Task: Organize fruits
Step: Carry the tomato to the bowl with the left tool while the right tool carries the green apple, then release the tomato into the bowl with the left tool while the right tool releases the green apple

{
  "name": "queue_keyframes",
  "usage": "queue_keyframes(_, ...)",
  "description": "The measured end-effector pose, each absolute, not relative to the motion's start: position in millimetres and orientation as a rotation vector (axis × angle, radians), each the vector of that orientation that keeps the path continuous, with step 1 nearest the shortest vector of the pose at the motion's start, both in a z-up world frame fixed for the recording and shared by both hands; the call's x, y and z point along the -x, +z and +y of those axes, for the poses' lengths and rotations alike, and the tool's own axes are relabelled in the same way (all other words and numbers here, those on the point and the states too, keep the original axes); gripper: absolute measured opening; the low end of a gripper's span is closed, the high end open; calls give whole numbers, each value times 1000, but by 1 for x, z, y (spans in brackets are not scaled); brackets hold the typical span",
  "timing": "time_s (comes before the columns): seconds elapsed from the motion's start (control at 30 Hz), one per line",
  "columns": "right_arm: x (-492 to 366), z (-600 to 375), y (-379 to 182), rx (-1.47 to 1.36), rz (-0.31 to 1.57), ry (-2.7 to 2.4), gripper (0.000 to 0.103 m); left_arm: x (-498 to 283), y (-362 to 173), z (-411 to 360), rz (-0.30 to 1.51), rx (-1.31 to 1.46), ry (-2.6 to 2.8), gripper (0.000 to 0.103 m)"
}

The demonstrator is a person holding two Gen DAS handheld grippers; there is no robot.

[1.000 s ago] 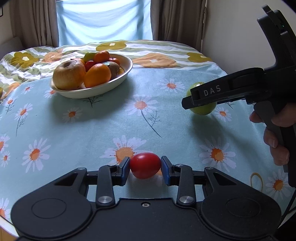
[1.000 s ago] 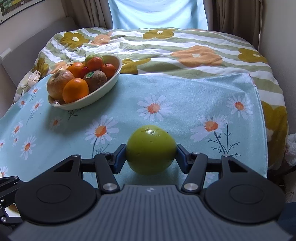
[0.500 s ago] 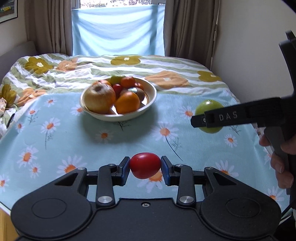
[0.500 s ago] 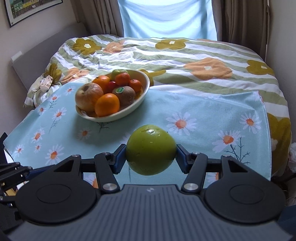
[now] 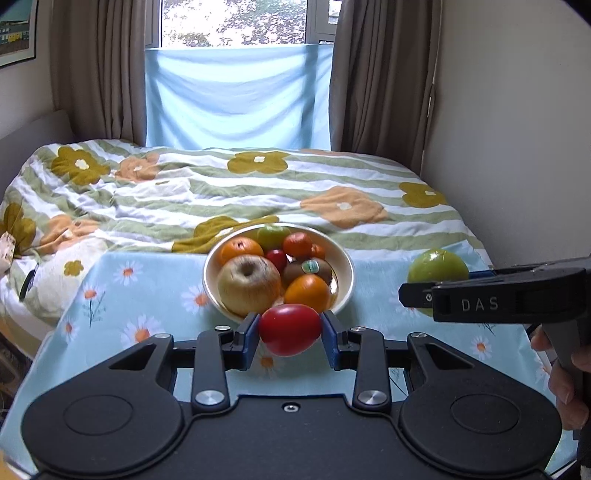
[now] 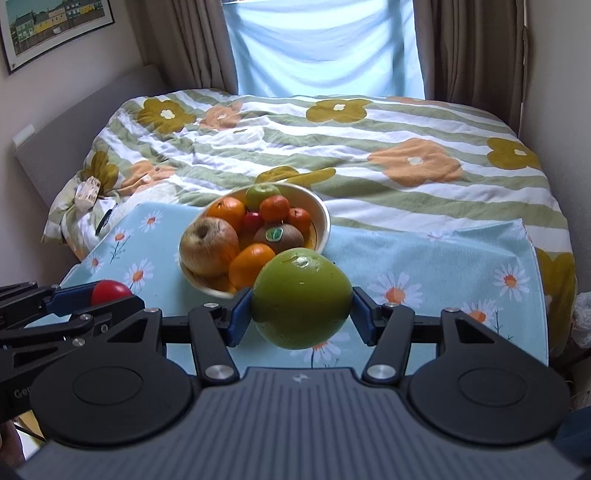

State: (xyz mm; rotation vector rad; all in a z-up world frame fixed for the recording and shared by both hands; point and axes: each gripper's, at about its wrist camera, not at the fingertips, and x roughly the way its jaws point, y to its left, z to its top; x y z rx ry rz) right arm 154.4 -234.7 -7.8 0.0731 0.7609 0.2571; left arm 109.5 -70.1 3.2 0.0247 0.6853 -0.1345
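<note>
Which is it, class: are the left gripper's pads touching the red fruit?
Touching. The left wrist view shows both blue pads of the left gripper pressed against the red fruit.

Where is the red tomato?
The red tomato is squeezed in the left gripper, held up in front of the fruit bowl.

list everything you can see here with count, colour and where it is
red fruit: 1, red, held in the left gripper
green fruit: 1, green, held in the right gripper
bowl: 1, cream, on the daisy cloth, full of fruit
large apple: 1, yellow-brown, front left of the bowl
kiwi: 1, brown with green sticker, bowl middle
orange fruits: several, around the bowl
daisy cloth: 1, light blue, under the bowl
bedspread: 1, striped with flowers, behind
curtains: brown, beside the window
picture: 1, wall upper left
left gripper: black, blue pads
right gripper: black, blue pads
</note>
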Motion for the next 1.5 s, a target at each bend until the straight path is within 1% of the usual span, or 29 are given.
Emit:
queue_keyframes(0.23,-181,-214,1,-104,759,178,71,-155,15,-45,668,-43,-201,39)
queue_keyframes(0.43,-205,-200,4,-130,752,101,71,-195,14,-35,673,-82,-272,39)
queue_keyframes(0.87,-237,-191,-13,-197,751,-35,72,-264,-22,-44,713,-205,-423,39)
queue_keyframes(1.27,-253,-206,-27,-210,778,-60,72,-285,-59,-63,773,-286,-441,39)
queue_keyframes(1.3,-254,-207,-27,-209,780,-58,72,-285,-59,-63,773,-284,-438,42)
queue_keyframes(1.33,-255,-209,-27,-209,781,-55,72,-285,-59,-63,769,-281,-432,55)
queue_keyframes(1.37,-256,-210,-27,-208,782,-51,72,-285,-57,-62,759,-276,-426,65)
queue_keyframes(1.4,-258,-212,-27,-205,783,-48,72,-284,-55,-62,744,-270,-420,85)
queue_keyframes(1.43,-258,-213,-27,-202,783,-44,72,-282,-52,-60,727,-263,-414,94)
queue_keyframes(1.5,-260,-216,-27,-200,784,-34,71,-279,-46,-57,709,-250,-407,94)
